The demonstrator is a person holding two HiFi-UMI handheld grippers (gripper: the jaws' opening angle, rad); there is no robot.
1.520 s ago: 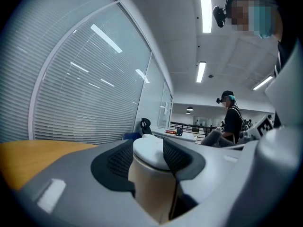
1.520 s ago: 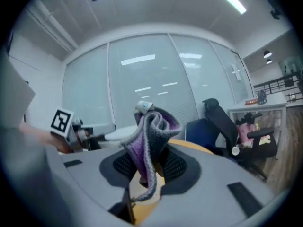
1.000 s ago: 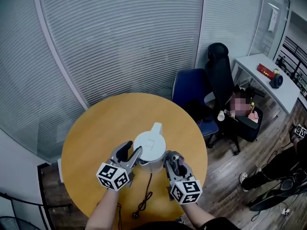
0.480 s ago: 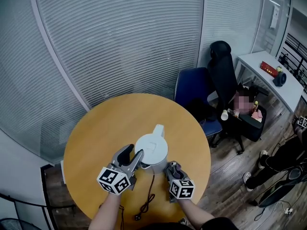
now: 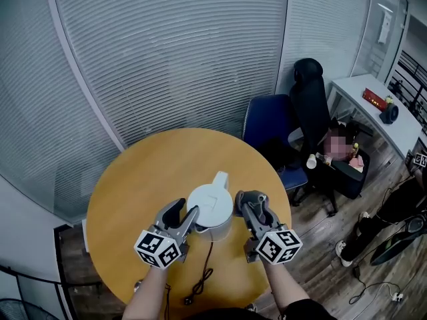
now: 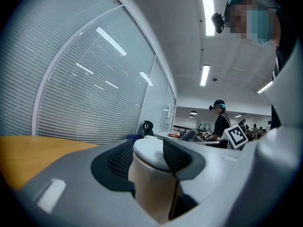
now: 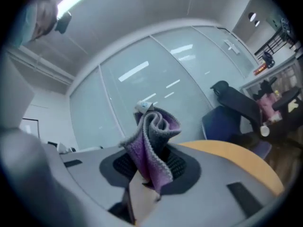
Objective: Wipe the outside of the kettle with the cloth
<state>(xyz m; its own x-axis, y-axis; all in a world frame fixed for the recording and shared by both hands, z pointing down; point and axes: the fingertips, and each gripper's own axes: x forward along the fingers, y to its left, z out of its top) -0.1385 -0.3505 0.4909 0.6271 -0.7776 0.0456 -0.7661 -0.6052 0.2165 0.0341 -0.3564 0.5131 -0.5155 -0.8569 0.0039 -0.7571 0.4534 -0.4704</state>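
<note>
The white kettle (image 5: 209, 207) stands on the round wooden table (image 5: 140, 172), near its front edge. My left gripper (image 5: 184, 214) comes at the kettle from the left. In the left gripper view its pads (image 6: 174, 156) press on a white part of the kettle (image 6: 150, 150), seemingly its handle. My right gripper (image 5: 252, 203) is level just to the right of the kettle and shut on a bunched purple and grey cloth (image 7: 152, 141). That cloth (image 5: 247, 198) lies close to the kettle's side; whether it touches, I cannot tell. The right gripper view does not show the kettle.
A black power cord (image 5: 203, 272) trails from the kettle toward me. Beyond the table stand a blue chair (image 5: 265, 122) and a black office chair (image 5: 308, 95). Behind them is a glass wall with blinds (image 5: 167, 52). A white desk (image 5: 373, 105) is at the far right.
My right gripper pulled back toward me with the cloth, then swung forward and to the right, alongside the kettle. The left gripper and the kettle have stayed put.
</note>
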